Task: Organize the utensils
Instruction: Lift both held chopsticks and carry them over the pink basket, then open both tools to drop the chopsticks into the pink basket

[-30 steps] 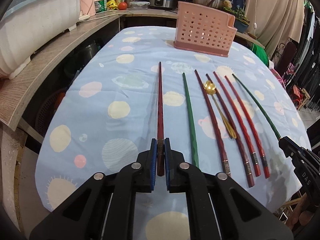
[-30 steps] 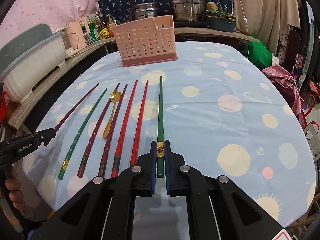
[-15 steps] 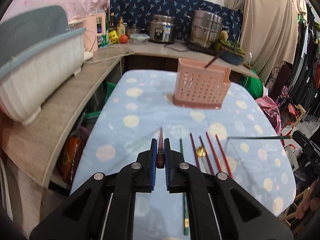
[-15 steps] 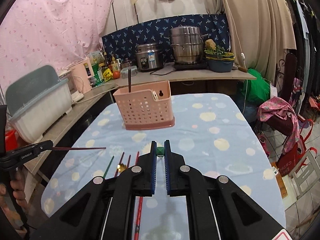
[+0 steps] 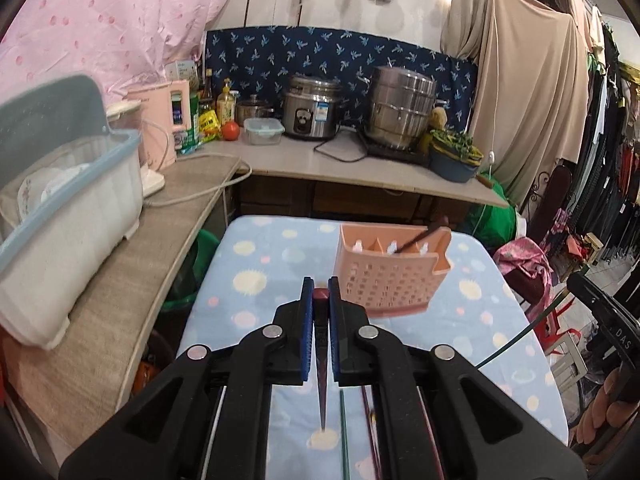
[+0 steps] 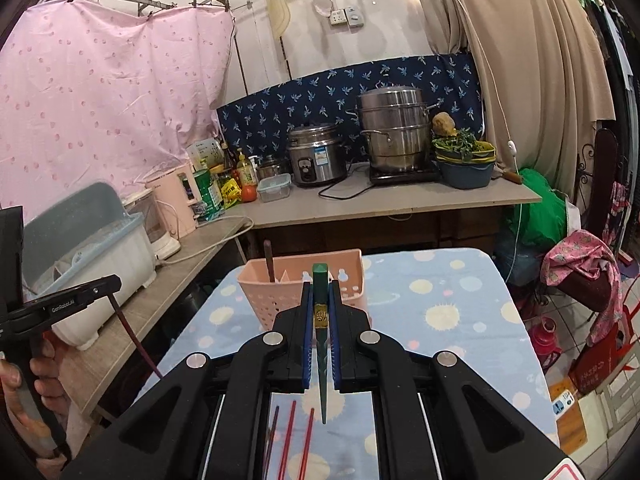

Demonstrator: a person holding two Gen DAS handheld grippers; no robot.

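1. A dark red tapered chopstick [image 5: 321, 376] is pinched in the pressed-together jaws of the left gripper [image 5: 320, 300], its thin end hanging down over the bench.
2. A green tapered chopstick with a gold band [image 6: 320, 320] is pinched the same way in the jaws of the right gripper [image 6: 320, 300].
3. A pink perforated plastic utensil basket [image 5: 390, 276] stands beyond on the blue spotted cloth of the bench [image 5: 256, 264], holding one dark chopstick [image 6: 269, 261] that leans in a compartment.
4. Below the right gripper, three more reddish chopsticks [image 6: 289, 432] lie on the cloth.
5. Nothing stands between either gripper and the basket.
6. On the counter behind stand a steel rice cooker [image 6: 316, 156] and a stacked steel steamer pot [image 6: 394, 136].
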